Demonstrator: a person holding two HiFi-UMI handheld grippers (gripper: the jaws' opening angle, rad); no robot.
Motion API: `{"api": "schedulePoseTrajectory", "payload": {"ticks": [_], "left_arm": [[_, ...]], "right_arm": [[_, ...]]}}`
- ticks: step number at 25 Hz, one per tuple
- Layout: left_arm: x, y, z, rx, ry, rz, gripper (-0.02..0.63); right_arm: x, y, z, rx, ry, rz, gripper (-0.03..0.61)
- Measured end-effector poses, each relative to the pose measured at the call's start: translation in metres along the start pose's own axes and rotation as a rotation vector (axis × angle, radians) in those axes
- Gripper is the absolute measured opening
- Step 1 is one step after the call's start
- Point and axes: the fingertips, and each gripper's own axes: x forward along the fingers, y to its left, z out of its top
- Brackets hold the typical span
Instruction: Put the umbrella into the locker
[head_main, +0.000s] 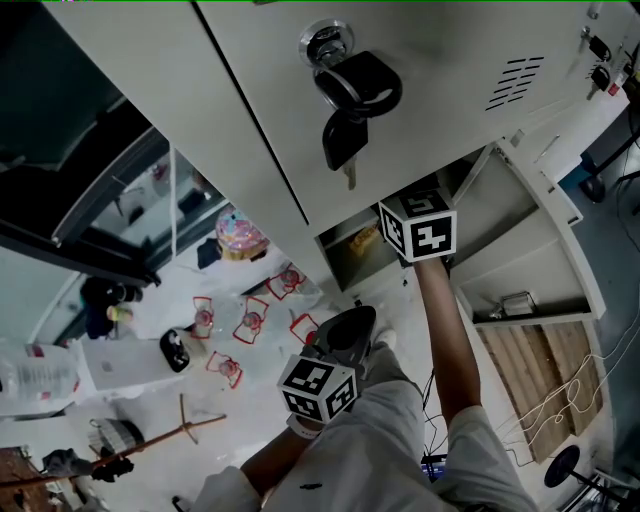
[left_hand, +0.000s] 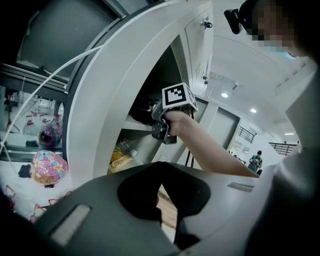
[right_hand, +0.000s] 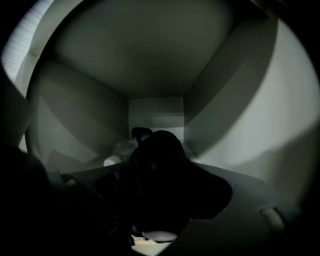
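**Right gripper (right_hand: 160, 172) spread around the umbrella (right_hand: 157, 150), inside the locker (right_hand: 240, 115)**

Dark and folded, the umbrella lies lengthwise in an open compartment of the locker. It points at the back wall, likely so that its length fits the depth. The right gripper's jaws stand wide on either side and seem loose of it, which reads as a release with the placing nearly done. Outside the locker, before the opening, the left gripper (left_hand: 161, 170) waits with jaws together and empty; one hand probably suffices. The locker's door (head_main: 530, 235) is swung aside, freeing the opening. Keys (head_main: 345, 130) hang from a lock on the locker front above. One compartment lower sits a yellow packet (left_hand: 119, 161).
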Motion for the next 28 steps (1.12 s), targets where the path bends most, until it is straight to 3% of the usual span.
{"api": "schedulePoseTrajectory", "payload": {"ticks": [6,19,23,28], "left_arm": [[-0.012,0.0,-0.005,-0.007,-0.004,0.009,0.011],[-0.029,-0.005,-0.014,-0.011,-0.017,0.0,0.011],[-0.034,-0.005,-0.015,-0.015,-0.02,0.0,0.011],[-0.037,-0.003,-0.014,-0.014,-0.029,0.005,0.011]], "right_arm": [[-0.008,-0.007,0.005,0.019,-0.029,-0.046,0.368],[-0.051,-0.002,0.006,0.05,-0.117,-0.083,0.37],[-0.067,0.003,-0.001,0.063,-0.129,-0.103,0.348],[-0.076,0.006,-0.015,0.07,-0.125,-0.121,0.258]]}}
